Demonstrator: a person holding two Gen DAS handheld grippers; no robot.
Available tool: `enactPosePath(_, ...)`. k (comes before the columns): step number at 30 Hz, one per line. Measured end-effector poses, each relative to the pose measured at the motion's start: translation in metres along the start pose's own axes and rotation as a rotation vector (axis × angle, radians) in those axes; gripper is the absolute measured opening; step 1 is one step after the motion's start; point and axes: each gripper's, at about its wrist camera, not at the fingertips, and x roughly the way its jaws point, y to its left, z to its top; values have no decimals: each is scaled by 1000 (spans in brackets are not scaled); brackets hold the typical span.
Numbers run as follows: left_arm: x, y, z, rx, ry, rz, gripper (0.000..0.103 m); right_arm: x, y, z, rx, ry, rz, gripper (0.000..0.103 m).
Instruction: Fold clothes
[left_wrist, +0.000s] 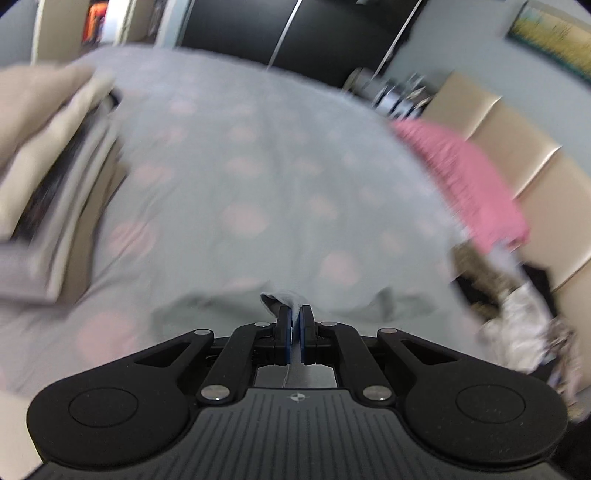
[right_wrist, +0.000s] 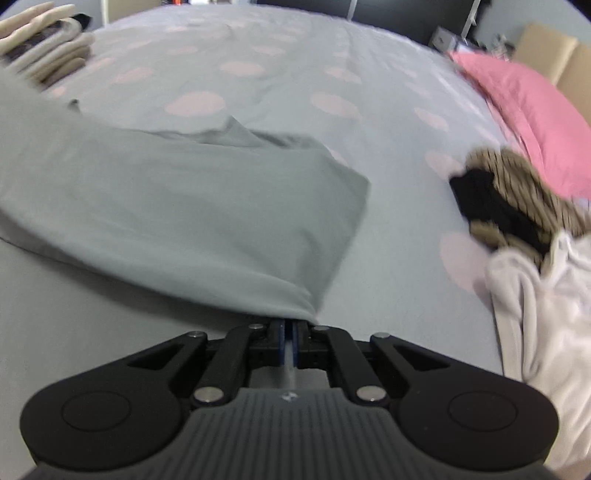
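Motion blur smears most of the left wrist view, leaving the folded stack (left_wrist: 55, 177) far to the left of the left claw (left_wrist: 295, 325) hard to make out. The left claw is clamped on a small bunched edge of the grey-green garment (right_wrist: 177, 206), most of which is cut off below this view. The only marking is a small round emblem (left_wrist: 296, 397) on the claw body; no writing can be read.

From the right wrist, the right claw (right_wrist: 289, 332) is pinched tight on the garment's near corner. The plain, softly creased cloth rises from the claw and spreads ahead and to the left over the bed (right_wrist: 258, 55), whose grey cover carries pale pink dots. Well to the right of the claw lie a pink pillow (right_wrist: 524, 122), a brown-and-black striped item (right_wrist: 517, 184) and a white garment (right_wrist: 543, 295), partly cut off by the frame edge.
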Motion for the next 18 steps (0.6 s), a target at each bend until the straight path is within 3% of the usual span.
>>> enactPosePath(6,32,26,-26,15,130,116,3,-6,-5,0,47,35,39,7)
enactPosePath(8,40,28,-32,36,151,142,3,-8,-6,2,53,54,57,13)
enactPosePath(10,46,30,-36,40,162,162,3,-12,-5,4,40,100,60,35)
enactPosePath(11,49,31,-38,39,169,171,4,-14,-5,5,33,129,57,40)
enactPosePath(14,53,34,-39,31,185,191,10,-25,-8,4,29,162,75,41)
enactPosePath(18,45,41,-36,-10,152,169,21,-41,-23,10,84,121,105,41)
